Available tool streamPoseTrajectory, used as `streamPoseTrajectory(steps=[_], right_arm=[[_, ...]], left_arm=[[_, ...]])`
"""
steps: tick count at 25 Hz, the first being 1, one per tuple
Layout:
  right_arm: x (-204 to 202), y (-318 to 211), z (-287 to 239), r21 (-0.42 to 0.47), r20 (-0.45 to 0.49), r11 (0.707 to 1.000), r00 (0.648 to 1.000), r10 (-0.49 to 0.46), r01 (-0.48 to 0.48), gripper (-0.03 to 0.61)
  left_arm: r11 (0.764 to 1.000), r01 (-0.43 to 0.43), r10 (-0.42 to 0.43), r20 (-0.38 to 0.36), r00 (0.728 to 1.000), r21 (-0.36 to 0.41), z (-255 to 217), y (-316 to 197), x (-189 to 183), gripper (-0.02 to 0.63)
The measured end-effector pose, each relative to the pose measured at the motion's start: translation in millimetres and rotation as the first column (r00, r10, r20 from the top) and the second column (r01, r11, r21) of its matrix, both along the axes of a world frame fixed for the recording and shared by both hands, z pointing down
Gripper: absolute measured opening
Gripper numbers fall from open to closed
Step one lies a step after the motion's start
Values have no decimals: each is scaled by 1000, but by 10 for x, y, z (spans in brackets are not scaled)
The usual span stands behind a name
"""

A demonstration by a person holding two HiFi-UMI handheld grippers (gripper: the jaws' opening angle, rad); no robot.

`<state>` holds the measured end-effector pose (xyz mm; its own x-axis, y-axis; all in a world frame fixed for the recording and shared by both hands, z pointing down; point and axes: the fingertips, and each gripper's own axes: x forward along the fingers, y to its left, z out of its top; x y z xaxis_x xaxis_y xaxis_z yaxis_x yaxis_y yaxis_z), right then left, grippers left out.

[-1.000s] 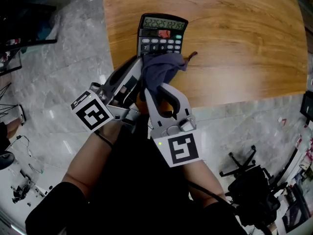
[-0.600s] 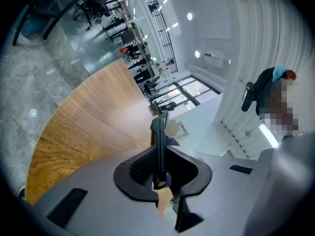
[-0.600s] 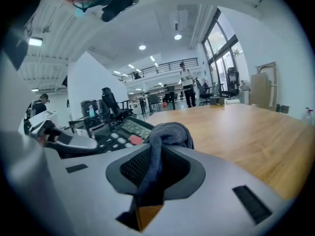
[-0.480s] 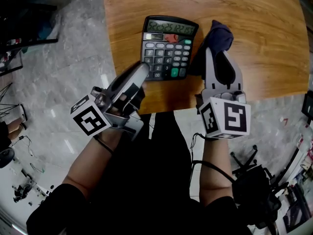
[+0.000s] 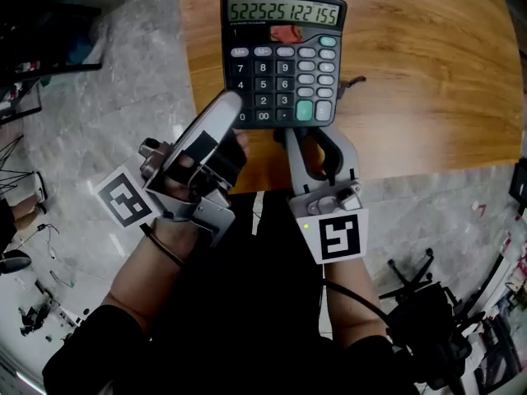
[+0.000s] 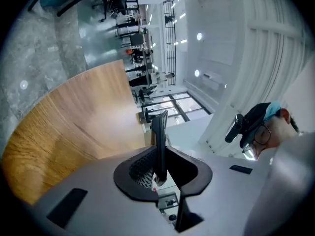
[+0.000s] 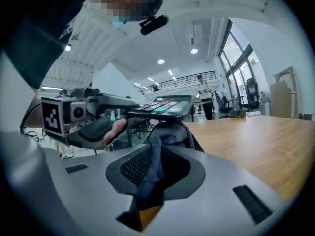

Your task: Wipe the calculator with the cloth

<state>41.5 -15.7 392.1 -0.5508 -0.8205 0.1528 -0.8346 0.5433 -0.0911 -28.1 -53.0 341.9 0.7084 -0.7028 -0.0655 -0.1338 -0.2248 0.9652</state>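
Note:
A black desk calculator [image 5: 282, 56] with a lit green display is held up off the wooden table [image 5: 428, 72], keys facing up. My left gripper [image 5: 235, 113] is shut on its near left corner; in the left gripper view the calculator [image 6: 159, 141] shows edge-on between the jaws. My right gripper [image 5: 317, 134] reaches under the calculator's near edge, shut on a dark blue-grey cloth [image 7: 165, 136]. In the right gripper view the bunched cloth sits just below the calculator's [image 7: 162, 107] underside. In the head view the cloth is almost wholly hidden by the calculator.
The table's [image 7: 256, 141] rounded near edge lies just beyond both grippers. Grey marble floor [image 5: 123, 72] spreads to the left. A black chair base [image 5: 412, 274] stands on the floor at the lower right. A person [image 7: 203, 100] stands far off in the hall.
The left gripper has lifted the calculator off the table toward the camera. The right gripper with the cloth has swung from the calculator's right side to beneath its near edge.

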Motion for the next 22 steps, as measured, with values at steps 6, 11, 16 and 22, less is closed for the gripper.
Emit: streamPoseTrajectory(steps=[6, 11, 16, 22], right_arm=[[-629, 169, 192, -46, -31, 988, 988, -150, 148, 64], [-433, 132, 111, -9, -22, 994, 994, -107, 107, 64], [38, 64, 110, 9, -48, 1000, 999, 18, -18, 64], [854, -256, 52, 52, -28, 965, 966, 258, -256, 64]], left_arm=[[999, -40, 39, -24, 999, -28, 16, 53, 34, 63], [997, -38, 37, -19, 999, -68, 146, 92, 59, 63], [995, -25, 20, -52, 998, -100, 214, 115, 33, 63], [995, -30, 26, -43, 999, -91, 183, 70, 2, 63]])
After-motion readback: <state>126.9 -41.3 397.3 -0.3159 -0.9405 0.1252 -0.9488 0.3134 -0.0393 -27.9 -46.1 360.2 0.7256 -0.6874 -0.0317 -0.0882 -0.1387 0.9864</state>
